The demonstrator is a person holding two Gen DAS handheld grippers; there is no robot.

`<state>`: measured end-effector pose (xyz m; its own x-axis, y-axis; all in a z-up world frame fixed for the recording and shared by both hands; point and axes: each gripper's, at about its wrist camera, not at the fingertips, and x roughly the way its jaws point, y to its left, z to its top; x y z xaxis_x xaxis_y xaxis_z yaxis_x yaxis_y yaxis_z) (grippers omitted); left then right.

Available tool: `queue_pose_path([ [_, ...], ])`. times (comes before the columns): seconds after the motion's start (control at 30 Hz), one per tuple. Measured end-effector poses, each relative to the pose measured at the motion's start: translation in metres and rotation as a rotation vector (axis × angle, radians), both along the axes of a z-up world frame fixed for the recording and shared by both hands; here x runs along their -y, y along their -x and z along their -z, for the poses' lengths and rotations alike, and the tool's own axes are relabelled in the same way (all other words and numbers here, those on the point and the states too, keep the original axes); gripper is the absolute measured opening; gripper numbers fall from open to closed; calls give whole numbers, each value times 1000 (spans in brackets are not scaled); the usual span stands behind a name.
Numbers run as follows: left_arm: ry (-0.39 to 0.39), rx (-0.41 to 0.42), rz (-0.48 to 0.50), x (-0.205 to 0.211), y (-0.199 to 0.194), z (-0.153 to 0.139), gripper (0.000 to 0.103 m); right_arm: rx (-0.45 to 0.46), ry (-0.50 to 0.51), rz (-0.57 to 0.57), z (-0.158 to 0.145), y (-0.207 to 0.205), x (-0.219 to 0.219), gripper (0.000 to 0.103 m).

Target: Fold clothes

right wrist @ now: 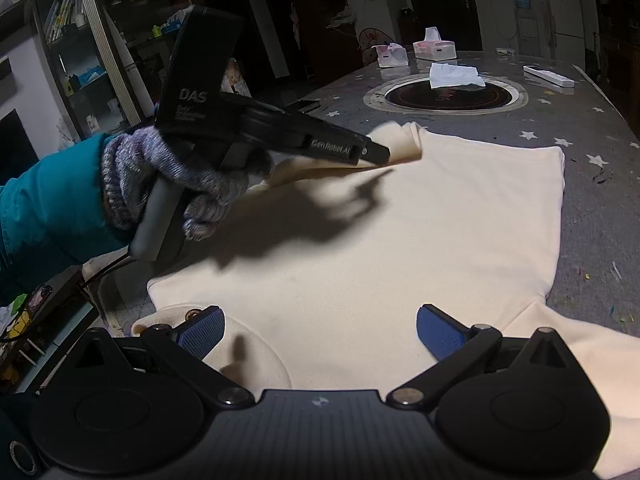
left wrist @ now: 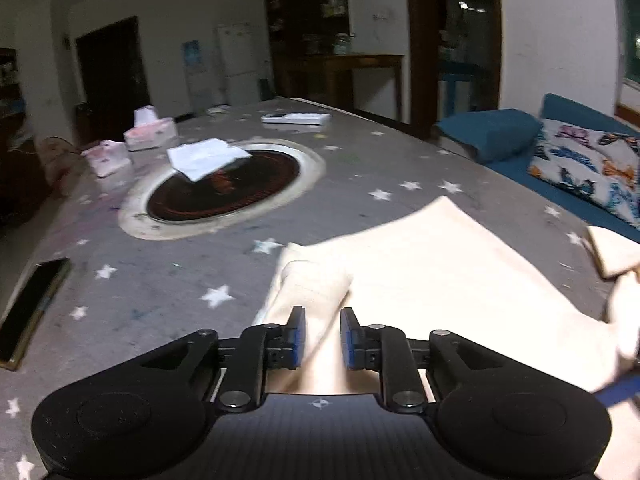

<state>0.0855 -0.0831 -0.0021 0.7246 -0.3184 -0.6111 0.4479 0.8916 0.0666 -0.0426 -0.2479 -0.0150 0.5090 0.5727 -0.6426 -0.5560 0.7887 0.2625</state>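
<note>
Stars dot the grey table (right wrist: 592,208) where the cream shirt (right wrist: 420,220) lies flat. On the shirt's far side the left gripper (left wrist: 322,322), jaws narrow, pinches a sleeve (left wrist: 316,284). It should carry the sleeve low across the shirt, keeping it smooth. Near the collar the right gripper (right wrist: 320,330) waits wide open, holding nothing.

The garment (right wrist: 420,220) is plain cream. The worktop (left wrist: 160,280) beneath it is grey with white stars. Each black hand-held gripper (right wrist: 320,328) has blue pads (right wrist: 438,332). Beyond the garment, tissue boxes (left wrist: 150,134) are pink and white; the cushion (left wrist: 588,164) shows colourful butterflies.
</note>
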Motion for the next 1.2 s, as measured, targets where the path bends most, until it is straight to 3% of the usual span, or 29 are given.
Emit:
queue_pose_path([
  [0.23, 53, 19, -122, -19, -14, -11, 36, 2, -4, -1, 1, -1, 1, 103],
  [0.3, 72, -12, -141, -23, -21, -8, 44, 3, -5, 0, 1, -1, 1, 103],
  [0.5, 146, -87, -167, -36, -33, -1, 49, 2, -6, -1, 1, -1, 1, 103],
  [0.73, 274, -62, -235, -54, -38, -11, 43, 2, -3, -2, 1, -2, 1, 103],
  [0.8, 259, -64, -250, -54, -40, -11, 42, 2, -3, -2, 1, -1, 1, 103],
  [0.83, 253, -66, -255, -53, -41, -10, 34, 2, -3, -2, 1, -1, 1, 103],
  [0.87, 256, -75, -249, -52, -41, -8, 30, 2, -3, -2, 1, -1, 1, 103],
  [1.0, 259, -103, -134, -38, -34, -5, 32, 3, -3, -1, 1, -1, 0, 103],
  [1.1, 219, -125, -28, -23, -25, -1, 33, 4, 0, -2, 1, -2, 0, 103],
  [1.2, 233, -109, 9, -22, -19, -4, 33, 4, -3, 0, 1, -1, 0, 103],
])
